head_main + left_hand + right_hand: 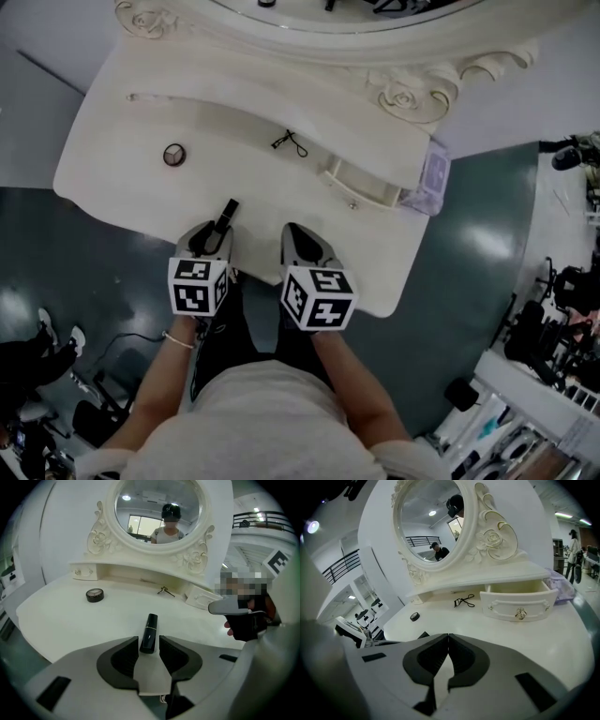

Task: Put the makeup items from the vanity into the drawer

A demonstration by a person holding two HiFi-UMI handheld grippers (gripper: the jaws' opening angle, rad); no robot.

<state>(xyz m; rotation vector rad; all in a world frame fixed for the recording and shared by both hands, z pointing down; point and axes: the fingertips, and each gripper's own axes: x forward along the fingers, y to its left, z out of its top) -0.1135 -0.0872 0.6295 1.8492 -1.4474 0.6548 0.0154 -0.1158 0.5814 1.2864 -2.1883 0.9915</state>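
A black lipstick tube lies on the white vanity top near its front edge, also seen in the head view as the tube. My left gripper is open, its jaws on either side of the tube's near end without pressing it; in the head view the left gripper sits just behind the tube. My right gripper is shut with nothing in it, hovering beside the left one. A round compact and an eyelash curler lie farther back. The small drawer stands pulled open at the right.
An ornate oval mirror rises behind a low shelf. The vanity's front edge drops to a dark green floor. A purple-tinted box sits at the vanity's right end. Cluttered equipment stands at the far right.
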